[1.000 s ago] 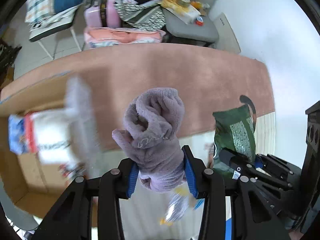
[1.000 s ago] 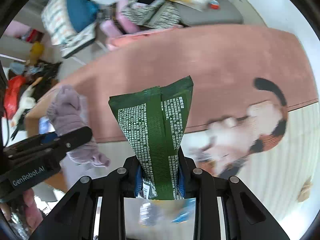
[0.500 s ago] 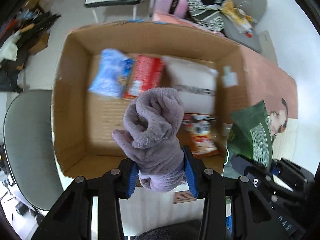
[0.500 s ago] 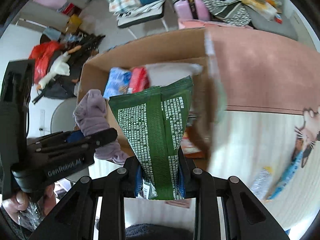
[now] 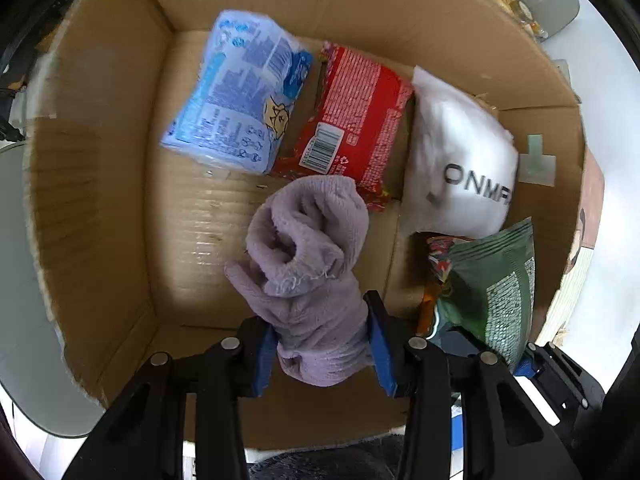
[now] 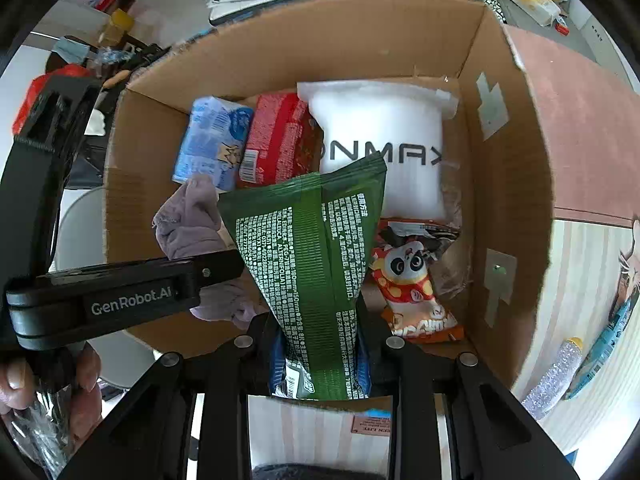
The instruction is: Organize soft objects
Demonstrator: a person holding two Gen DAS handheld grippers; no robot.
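**Inspector:** Over the open brown cardboard box (image 5: 100, 200), what does each gripper hold?

**Assistant:** Left gripper (image 5: 322, 344): blue pads closed on the lower end of a rolled lilac fleece cloth (image 5: 308, 264), which stands up out of the jaws above the box floor. Right gripper (image 6: 320, 360): jaws drawn narrow, clamped on the bottom seam of a flat dark-green printed foil pouch (image 6: 308, 248). The pouch rises from the jaws over the right half of the box.

**Inspector:** Contents already inside?

**Assistant:** Along the far wall, left to right: a pale-blue plastic-wrapped pack (image 5: 240, 92), a red printed packet with a barcode (image 5: 356, 112), and a white padded bag with black lettering (image 5: 456, 152). The three lie side by side, touching or nearly so. Nearer, by the right wall, lies an orange-and-red snack bag with a panda figure (image 6: 408, 280).

**Inspector:** Edges and free room?

**Assistant:** Bare corrugated floor shows in the near-left part of the box, under and left of the cloth. The right half is crowded; the pouch hangs just beside the snack bag and in front of the white bag. Both grippers are close together; the left one's black body crosses the right wrist view. Outside the right wall lies a pink mat (image 6: 580, 128).
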